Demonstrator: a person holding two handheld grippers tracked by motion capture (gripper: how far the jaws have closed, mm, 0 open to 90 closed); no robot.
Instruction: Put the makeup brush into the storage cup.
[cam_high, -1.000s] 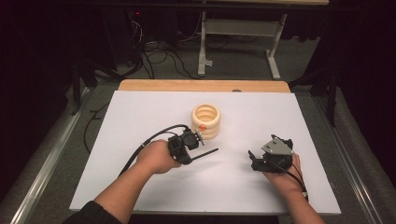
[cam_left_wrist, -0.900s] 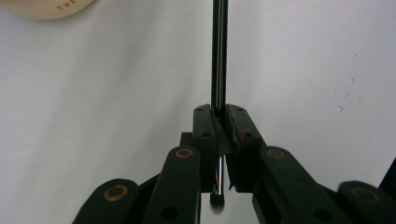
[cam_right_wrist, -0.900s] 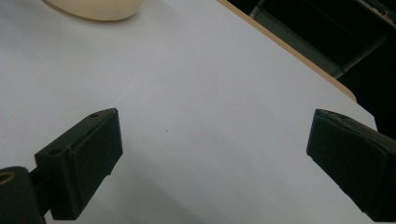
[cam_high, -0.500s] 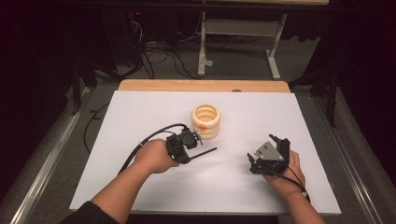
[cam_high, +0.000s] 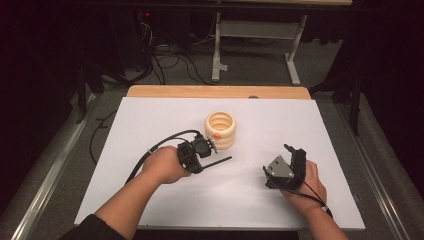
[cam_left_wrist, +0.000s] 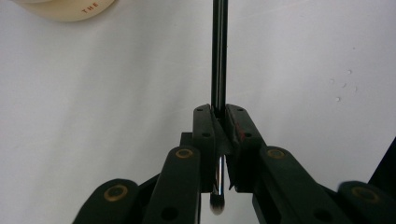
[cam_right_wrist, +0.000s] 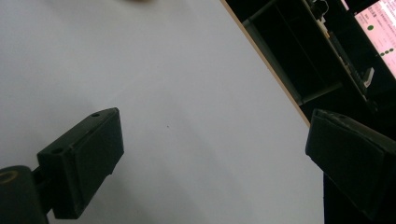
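The left claw (cam_left_wrist: 219, 126) is clamped tight on a thin black rod-like makeup brush (cam_left_wrist: 219, 51), its jaws nearly meeting around the shaft. The small bristle tip pokes out behind the pads, toward the hand, while the long glossy handle runs forward past the jaws; seen in the high view (cam_high: 216, 162), it lies low and roughly level over the white desk (cam_high: 150, 120). Gripping near the bristle end probably leaves the handle free to be steered into a holder.

The right claw (cam_right_wrist: 210, 154) stands wide with nothing between its jaws, resting off to the side (cam_high: 289, 159), likely waiting to help.

Just beyond the left claw stands a cream, ribbed, ring-stacked cup (cam_high: 220, 130), mouth up. Ahead of the brush handle the surface is bare. Past the right claw the desk's edge is close, with dark floor beyond.
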